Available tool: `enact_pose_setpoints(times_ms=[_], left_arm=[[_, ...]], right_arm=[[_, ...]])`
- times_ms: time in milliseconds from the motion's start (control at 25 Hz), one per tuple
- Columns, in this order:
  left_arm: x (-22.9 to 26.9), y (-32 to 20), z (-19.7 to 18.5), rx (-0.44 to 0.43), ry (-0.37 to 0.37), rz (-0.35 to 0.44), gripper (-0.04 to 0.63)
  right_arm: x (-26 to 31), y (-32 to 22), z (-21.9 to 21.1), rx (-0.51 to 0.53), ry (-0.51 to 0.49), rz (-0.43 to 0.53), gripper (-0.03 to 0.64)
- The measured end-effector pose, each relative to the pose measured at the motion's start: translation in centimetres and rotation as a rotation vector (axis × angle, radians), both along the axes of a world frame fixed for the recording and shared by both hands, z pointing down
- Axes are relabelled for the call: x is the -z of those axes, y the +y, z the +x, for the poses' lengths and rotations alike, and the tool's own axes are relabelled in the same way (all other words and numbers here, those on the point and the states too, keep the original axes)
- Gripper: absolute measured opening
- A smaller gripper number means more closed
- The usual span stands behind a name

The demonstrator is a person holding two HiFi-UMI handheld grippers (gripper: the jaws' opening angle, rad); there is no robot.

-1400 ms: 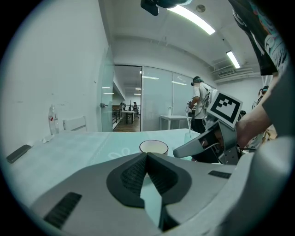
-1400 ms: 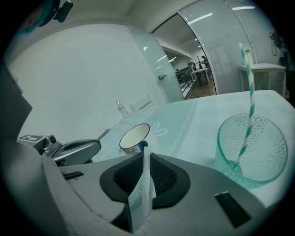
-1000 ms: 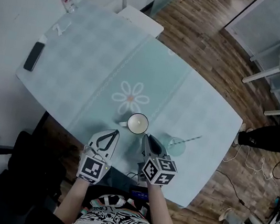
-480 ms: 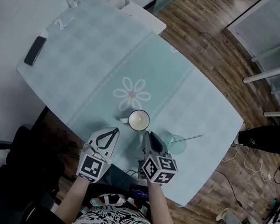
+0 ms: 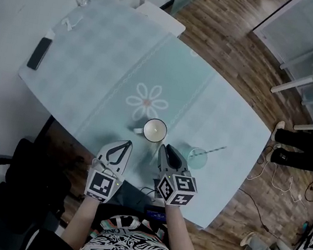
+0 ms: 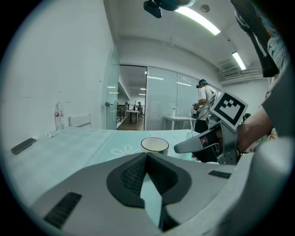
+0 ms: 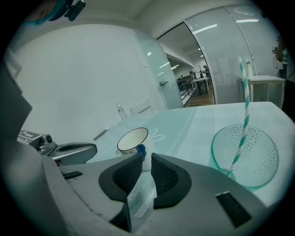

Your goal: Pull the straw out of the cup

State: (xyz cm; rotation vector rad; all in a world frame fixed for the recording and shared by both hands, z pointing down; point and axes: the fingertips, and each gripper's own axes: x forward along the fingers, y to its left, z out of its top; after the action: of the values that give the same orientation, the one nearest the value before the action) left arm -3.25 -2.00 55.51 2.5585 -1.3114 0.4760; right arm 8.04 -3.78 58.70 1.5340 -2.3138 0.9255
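Straw (image 7: 244, 125) stripes: right gripper view (head view: thin line)

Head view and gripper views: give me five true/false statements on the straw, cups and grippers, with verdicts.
1. The straw stands in the glass cup. True.
2. The right gripper grips the straw. False: its jaws are apart with nothing between them and have just been opening. The straw stands untouched off to its right.
3. The mug lies on its side. False: it stands upright.
4. A phone lies near the far left edge of the table. True.
5. The left gripper is wide open. False: its tips meet, with nothing held.
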Motion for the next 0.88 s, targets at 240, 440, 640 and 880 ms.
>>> enact_pose_setpoints(times_ms=[240, 440, 640, 880], left_arm=[[1.0, 0.1, -0.5, 0.007, 0.003, 0.024, -0.002], [2.1, 0.5, -0.9, 0.017, 0.007, 0.054, -0.002], [3.2, 1.0, -0.6, 0.007, -0.008, 0.07, -0.002], [4.8, 1.4, -0.2, 0.003, -0.013, 0.113, -0.002]], right_arm=[[1.2, 0.6, -0.1, -0.003, 0.017, 0.056, 0.05], [3.6, 1.2, 0.2, 0.003, 0.092, 0.188, 0.014], [5.1, 1.8, 0.8, 0.006, 0.126, 0.244, 0.014], [6.7, 3.1, 0.7, 0.023, 0.146, 0.285, 0.012]])
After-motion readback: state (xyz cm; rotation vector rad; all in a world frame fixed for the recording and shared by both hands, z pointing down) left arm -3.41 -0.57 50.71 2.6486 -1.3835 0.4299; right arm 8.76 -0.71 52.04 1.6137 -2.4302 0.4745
